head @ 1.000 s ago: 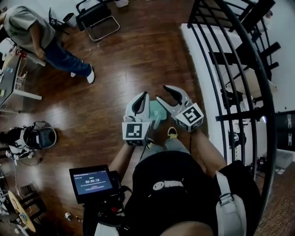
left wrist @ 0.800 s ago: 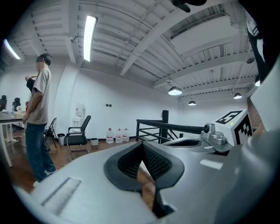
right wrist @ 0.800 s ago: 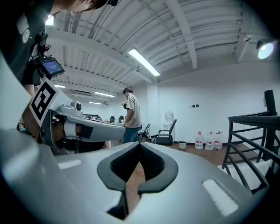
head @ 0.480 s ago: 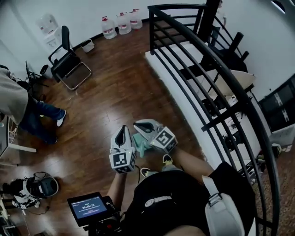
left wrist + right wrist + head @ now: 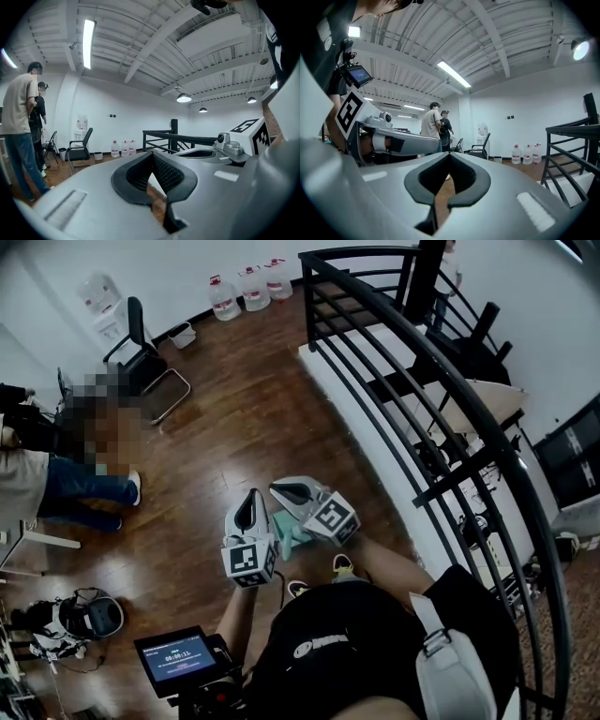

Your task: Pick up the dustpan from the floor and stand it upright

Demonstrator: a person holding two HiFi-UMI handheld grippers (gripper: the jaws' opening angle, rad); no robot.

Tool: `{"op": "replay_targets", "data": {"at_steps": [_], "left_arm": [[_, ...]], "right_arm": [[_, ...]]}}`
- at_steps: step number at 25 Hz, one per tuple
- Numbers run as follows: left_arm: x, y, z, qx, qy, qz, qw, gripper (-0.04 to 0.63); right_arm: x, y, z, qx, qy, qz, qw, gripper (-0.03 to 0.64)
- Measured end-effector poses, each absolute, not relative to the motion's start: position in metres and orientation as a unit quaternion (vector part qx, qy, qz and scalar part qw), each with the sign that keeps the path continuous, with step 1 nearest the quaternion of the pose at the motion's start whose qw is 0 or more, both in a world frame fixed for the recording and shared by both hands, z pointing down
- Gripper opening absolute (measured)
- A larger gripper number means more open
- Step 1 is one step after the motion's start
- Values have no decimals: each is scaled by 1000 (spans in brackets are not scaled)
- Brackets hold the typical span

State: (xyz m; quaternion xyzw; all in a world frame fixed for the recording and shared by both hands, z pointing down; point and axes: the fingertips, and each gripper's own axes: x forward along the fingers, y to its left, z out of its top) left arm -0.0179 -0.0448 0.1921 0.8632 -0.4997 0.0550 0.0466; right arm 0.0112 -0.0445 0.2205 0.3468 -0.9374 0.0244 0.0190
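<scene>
The pale green dustpan (image 5: 285, 527) shows only as a sliver on the wooden floor, low between my two grippers, and its pose is mostly hidden. My left gripper (image 5: 253, 496) hangs above its left side, jaws shut with nothing between them. My right gripper (image 5: 278, 488) hangs above its right side, also shut and empty. Neither touches the dustpan. In the left gripper view the left gripper (image 5: 152, 154) points level across the room, with the right gripper's body (image 5: 234, 143) beside it. The right gripper view shows the right gripper (image 5: 450, 155) closed, the left gripper's body (image 5: 396, 140) to its left.
A black stair railing (image 5: 412, 409) curves close on the right above a white ledge (image 5: 356, 399). An office chair (image 5: 141, 357) and water jugs (image 5: 248, 287) stand at the far wall. People (image 5: 56, 474) stand at the left. A headset (image 5: 80, 620) lies on the floor.
The right gripper's jaws have gone from open to shut. Both grippers have risen a little and the view has tilted up to show more of the room.
</scene>
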Motion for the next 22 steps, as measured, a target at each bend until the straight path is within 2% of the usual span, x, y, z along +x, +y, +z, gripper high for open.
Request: {"op": "replay_targets", "data": {"at_steps": [6, 18, 22], "left_arm": [[-7, -45, 189, 865, -499, 48, 39, 20], [-11, -43, 184, 859, -507, 50, 41, 20], [4, -62, 186, 872, -487, 47, 8, 20]], "right_arm": [[18, -44, 215, 345, -938, 19, 1, 2], [18, -42, 216, 347, -938, 9, 8, 2], [38, -57, 208, 375, -927, -8, 10, 2]]}}
